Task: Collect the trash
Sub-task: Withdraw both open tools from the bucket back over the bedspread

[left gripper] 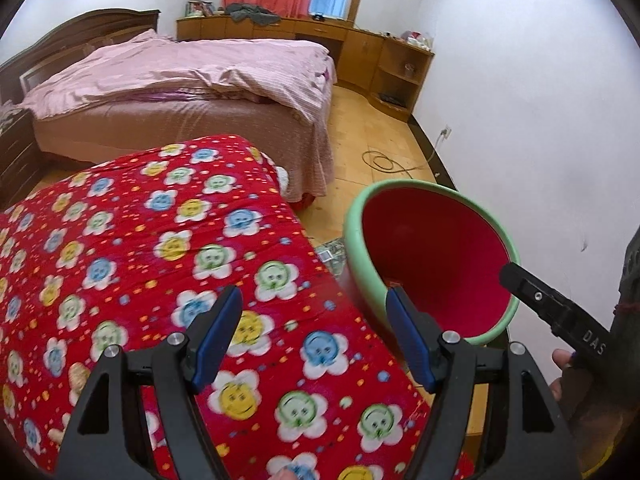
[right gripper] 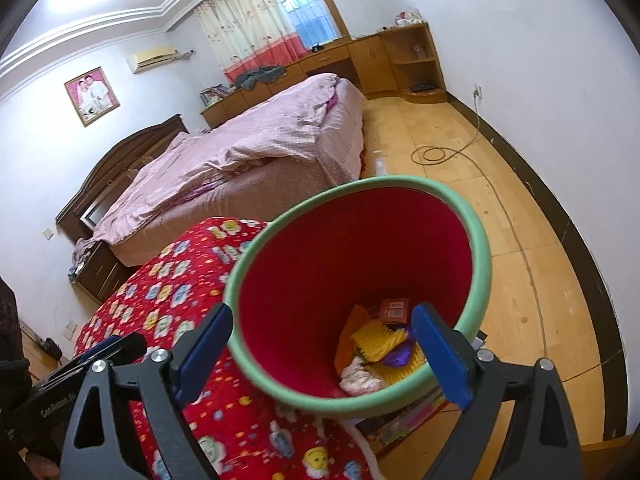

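A bin with a green rim and a red inside stands beside the quilt-covered surface. At its bottom lie a yellow ridged foam piece, a small orange box, a purple wrapper and crumpled white paper. My right gripper hovers over the bin's mouth, jaws wide open, nothing held between them. In the left wrist view the bin's rim is at the right. My left gripper is open and empty above the red flowered quilt. A finger of the right gripper reaches over the bin.
A bed with a pink cover lies beyond the quilt. Wooden cabinets line the far wall. A coiled cable lies on the wood floor. A white wall is close on the right. Printed packaging lies by the bin's base.
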Demonstrator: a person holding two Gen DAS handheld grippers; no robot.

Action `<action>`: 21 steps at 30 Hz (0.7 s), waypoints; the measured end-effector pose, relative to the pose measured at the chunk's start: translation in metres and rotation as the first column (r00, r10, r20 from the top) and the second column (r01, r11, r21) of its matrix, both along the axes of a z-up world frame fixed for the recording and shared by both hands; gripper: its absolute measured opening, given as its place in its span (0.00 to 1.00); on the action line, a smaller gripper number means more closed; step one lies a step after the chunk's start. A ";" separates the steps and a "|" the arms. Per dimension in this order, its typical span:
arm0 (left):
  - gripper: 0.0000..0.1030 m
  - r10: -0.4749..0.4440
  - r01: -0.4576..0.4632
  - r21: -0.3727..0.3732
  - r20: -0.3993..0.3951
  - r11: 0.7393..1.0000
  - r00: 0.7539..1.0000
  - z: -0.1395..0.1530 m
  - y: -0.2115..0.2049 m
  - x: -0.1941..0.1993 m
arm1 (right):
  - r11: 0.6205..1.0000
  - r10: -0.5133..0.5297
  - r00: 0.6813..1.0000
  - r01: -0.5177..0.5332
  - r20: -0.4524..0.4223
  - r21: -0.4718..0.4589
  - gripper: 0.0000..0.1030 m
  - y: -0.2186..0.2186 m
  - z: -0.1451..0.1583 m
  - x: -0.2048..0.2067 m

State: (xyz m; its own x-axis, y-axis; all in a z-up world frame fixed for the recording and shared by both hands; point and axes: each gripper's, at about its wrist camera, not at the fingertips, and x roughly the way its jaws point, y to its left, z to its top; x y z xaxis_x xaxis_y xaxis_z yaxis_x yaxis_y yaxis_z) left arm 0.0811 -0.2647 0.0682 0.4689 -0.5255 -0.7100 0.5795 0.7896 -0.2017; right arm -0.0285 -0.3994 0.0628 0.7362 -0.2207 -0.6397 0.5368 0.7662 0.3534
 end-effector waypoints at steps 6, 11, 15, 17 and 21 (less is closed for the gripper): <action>0.72 0.053 -0.053 -0.015 0.015 0.998 0.998 0.010 0.033 -0.007 | 0.999 0.034 0.999 -0.033 0.013 -0.019 0.90 0.029 0.015 -0.005; 0.72 0.106 -0.105 -0.025 0.021 0.994 0.994 0.016 0.062 -0.012 | 0.996 0.081 0.997 -0.080 0.008 -0.048 0.92 0.055 0.022 -0.002; 0.72 0.154 -0.153 -0.030 0.023 0.988 0.988 0.020 0.087 -0.014 | 0.990 0.122 0.992 -0.121 0.011 -0.067 0.92 0.078 0.026 0.000; 0.72 0.175 -0.174 -0.026 0.026 0.984 0.984 0.021 0.099 -0.014 | 0.987 0.141 0.990 -0.139 0.015 -0.079 0.93 0.088 0.028 0.000; 0.72 0.221 -0.221 -0.024 0.033 0.975 0.975 0.021 0.124 -0.018 | 0.981 0.174 0.984 -0.171 0.026 -0.094 0.94 0.108 0.032 0.002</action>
